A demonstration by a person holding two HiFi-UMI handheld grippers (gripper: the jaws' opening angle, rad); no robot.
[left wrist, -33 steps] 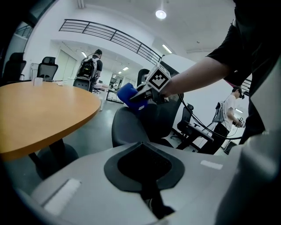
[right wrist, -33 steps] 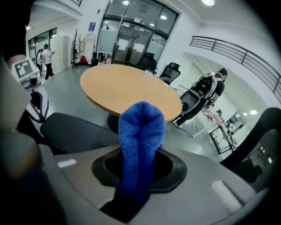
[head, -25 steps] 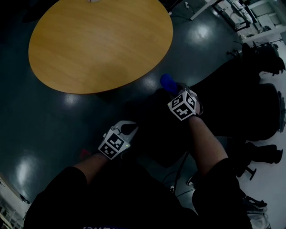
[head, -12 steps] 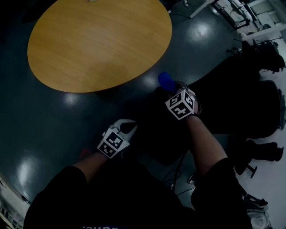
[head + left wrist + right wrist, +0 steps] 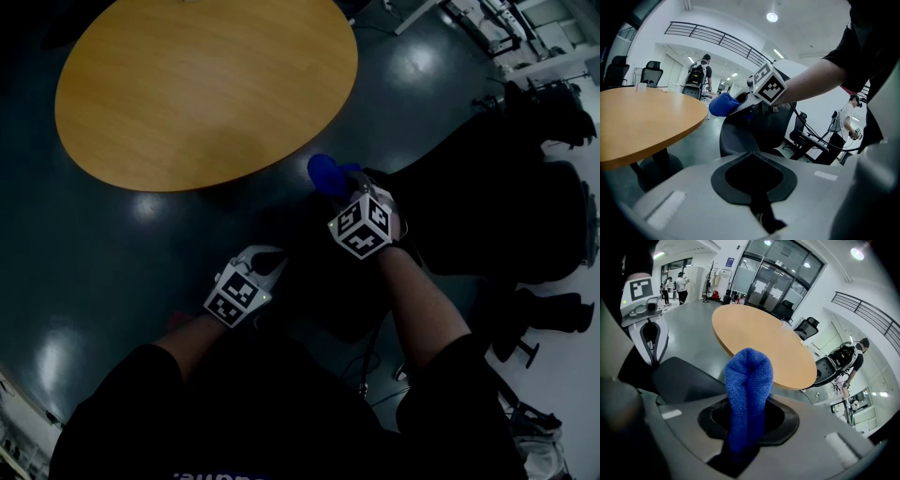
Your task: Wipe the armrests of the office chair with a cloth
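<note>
Right claw [image 5: 341,186] [image 5: 742,447], head view centre: its jaws are closed tight on the blue cloth [image 5: 324,172] [image 5: 748,389], whose folded end stands up past the tips as a rounded knitted bulge. Seen from my left claw's camera, the cloth [image 5: 723,104] sits at the upper edge of the dark office chair [image 5: 751,131], at 11 o'clock from the right claw's marker cube; I cannot tell whether cloth and chair touch, nor which part is an armrest. Left claw [image 5: 271,269] [image 5: 762,213] lies at 7 o'clock from the right one, its jaws drawn together with nothing between them, over the near side of the chair [image 5: 323,281]. The round wooden counter [image 5: 187,84] [image 5: 764,343] fills the head view's 11 o'clock sector, just beyond the cloth. More dark chairs [image 5: 525,216] stand at 3 o'clock on the glossy dark floor [image 5: 94,253].
</note>
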